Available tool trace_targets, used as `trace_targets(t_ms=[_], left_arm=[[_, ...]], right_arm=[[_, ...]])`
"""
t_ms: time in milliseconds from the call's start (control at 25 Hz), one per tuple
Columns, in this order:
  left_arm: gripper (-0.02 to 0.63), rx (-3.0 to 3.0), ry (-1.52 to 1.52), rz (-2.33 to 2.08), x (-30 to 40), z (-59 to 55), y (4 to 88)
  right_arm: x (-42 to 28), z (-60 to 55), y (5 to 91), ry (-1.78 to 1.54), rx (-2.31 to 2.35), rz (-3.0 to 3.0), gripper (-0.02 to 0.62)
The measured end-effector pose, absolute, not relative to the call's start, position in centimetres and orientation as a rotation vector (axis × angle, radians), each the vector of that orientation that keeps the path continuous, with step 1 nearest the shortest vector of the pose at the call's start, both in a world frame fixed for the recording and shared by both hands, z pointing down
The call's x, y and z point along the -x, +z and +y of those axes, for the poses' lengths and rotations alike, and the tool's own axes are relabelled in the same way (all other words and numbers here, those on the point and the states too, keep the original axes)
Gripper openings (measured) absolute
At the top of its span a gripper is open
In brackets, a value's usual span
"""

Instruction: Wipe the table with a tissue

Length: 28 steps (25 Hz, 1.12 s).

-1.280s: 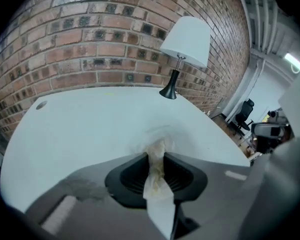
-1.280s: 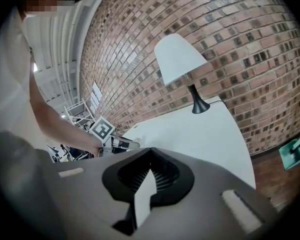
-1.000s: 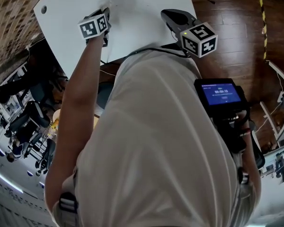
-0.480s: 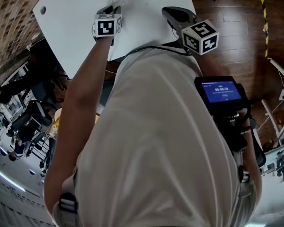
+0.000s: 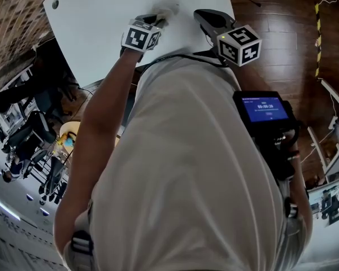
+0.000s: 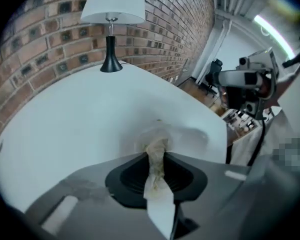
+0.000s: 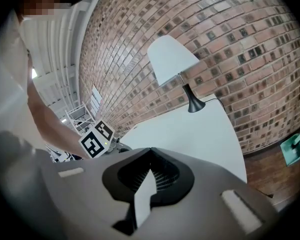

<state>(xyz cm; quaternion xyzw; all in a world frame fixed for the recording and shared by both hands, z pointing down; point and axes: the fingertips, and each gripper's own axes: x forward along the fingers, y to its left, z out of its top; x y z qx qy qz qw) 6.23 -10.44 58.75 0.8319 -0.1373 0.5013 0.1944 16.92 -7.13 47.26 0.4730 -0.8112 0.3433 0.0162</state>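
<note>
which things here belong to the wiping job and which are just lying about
In the job: tissue, left gripper shut on it, table.
Just about: lamp, right gripper, jaws together on nothing.

The white surface is mostly bare and open to pass over; its one standing obstacle is a lamp at the edge along the brick wall, which closes off that side; the left gripper, pinching a tissue, occupies the middle; the right gripper sits near the right edge; beyond that edge lies open wooden floor.
</note>
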Motion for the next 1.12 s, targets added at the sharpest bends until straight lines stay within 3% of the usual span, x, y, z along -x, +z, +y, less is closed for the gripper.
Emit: trace_targets(t_ms=[160, 360, 640, 880, 1120], left_arm=[[0.083, -2.356, 1.076, -0.489, -2.2, -10.1, 54.3], [0.083, -2.281, 0.85, -0.718, -0.9, -11.1, 53.0], [0.084, -2.28, 0.805, -0.73, -0.9, -11.5, 54.8], [0.084, -2.307, 0.759, -0.642, 4.0, -10.1, 55.8], [0.084, -2.342, 0.744, -0.529, 0.2, -6.7, 55.8]], right_arm=[[-12.7, -7.8, 45.0, 1.018, -1.483, -2.522, 0.008], [-15.9, -7.5, 46.0, 1.003, -1.535, -2.484, 0.008], [-19.1, -6.1, 46.8, 0.961, -1.58, -2.385, 0.008], [-12.5, -5.1, 45.9, 0.866, -1.609, -2.343, 0.008], [-17.5, -0.7, 43.7, 0.823, -1.78, -2.232, 0.008]])
